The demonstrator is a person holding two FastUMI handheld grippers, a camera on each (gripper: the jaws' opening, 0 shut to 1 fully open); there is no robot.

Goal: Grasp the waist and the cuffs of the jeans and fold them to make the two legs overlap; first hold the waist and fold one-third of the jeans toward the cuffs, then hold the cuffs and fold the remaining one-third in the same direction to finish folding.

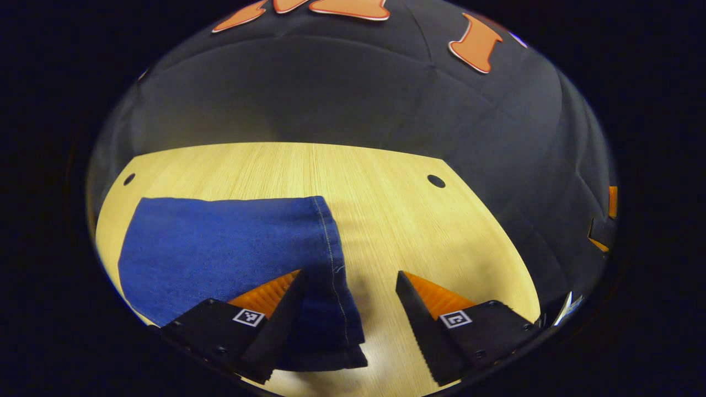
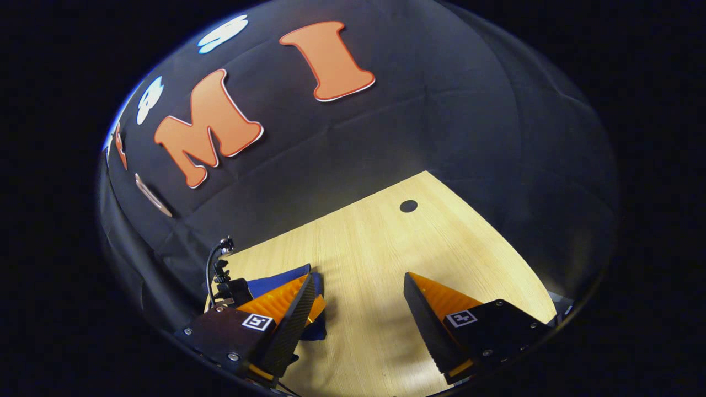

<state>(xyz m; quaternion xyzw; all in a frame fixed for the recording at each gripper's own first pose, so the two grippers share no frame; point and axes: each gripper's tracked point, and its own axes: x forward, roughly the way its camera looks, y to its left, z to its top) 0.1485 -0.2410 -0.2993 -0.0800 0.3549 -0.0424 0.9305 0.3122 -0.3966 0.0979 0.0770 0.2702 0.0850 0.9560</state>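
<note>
Folding stage: we judge the jeans (image 1: pixel 231 253) nearly or fully folded; they lie as a compact stacked bundle on the table (image 1: pixel 386 209), so the fingers need hold nothing.
Left gripper: we keep the left gripper (image 1: pixel 350 298) wide apart, gripping nothing; one finger sits over the bundle's near corner, the other over bare wood, whether touching we cannot tell.
Right gripper: our right gripper (image 2: pixel 358 303) also stands spread and empty, off beside the bundle, where a blue edge of it peeks past one finger.
Jeans place: toward the left side of the table in the left gripper view, stitched edge facing the bare wood.
Around: two dark holes (image 1: pixel 436 181) in the tabletop; a small stand (image 2: pixel 220 270) with a cable at the table's edge.
In the way: nothing we can see on the wood between gripper and jeans.
</note>
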